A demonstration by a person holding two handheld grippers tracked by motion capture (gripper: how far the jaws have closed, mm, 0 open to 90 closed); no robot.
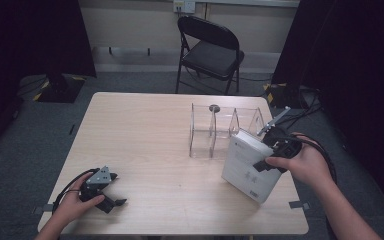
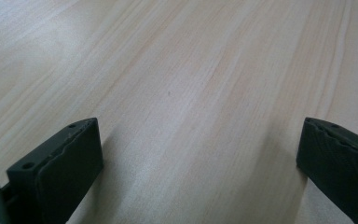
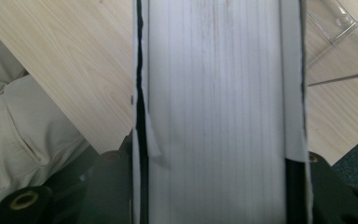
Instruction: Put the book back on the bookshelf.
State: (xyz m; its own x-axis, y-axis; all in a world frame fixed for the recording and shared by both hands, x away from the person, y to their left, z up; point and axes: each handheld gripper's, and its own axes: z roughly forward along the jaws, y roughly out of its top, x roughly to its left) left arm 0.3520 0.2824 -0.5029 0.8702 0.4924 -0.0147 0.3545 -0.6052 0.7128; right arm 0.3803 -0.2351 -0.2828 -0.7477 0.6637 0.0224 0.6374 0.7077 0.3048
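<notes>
**Book in my right tool, rack just ahead**

From above, my right tool (image 1: 272,152) grips a thick white book (image 1: 247,167) by its upper right edge. The book is tilted, its lower corner near the front right of the worktop (image 1: 145,145), and its upper end is just beside the clear plastic rack (image 1: 220,131) with its upright dividers. My left tool (image 1: 111,196) rests near the front left corner, well apart from all this, with its jaws spread and nothing between them.

Looking along the left tool, I see the two black jaws standing wide over bare wood grain, gripping nothing.

Looking along the right tool, the page edges of the book (image 3: 219,102) run straight up between my jaws, which clamp on the covers from both sides. A corner of the rack (image 3: 340,28) shows at the upper right.

I judge the book to be fairly heavy and stiff as a block, but the cover is smooth and could slip, and held at one edge it will want to swing down. A firm grip across the full thickness, closer to the middle of the long edge, would steady it. The rack looks light and may slide if the book knocks it.
</notes>
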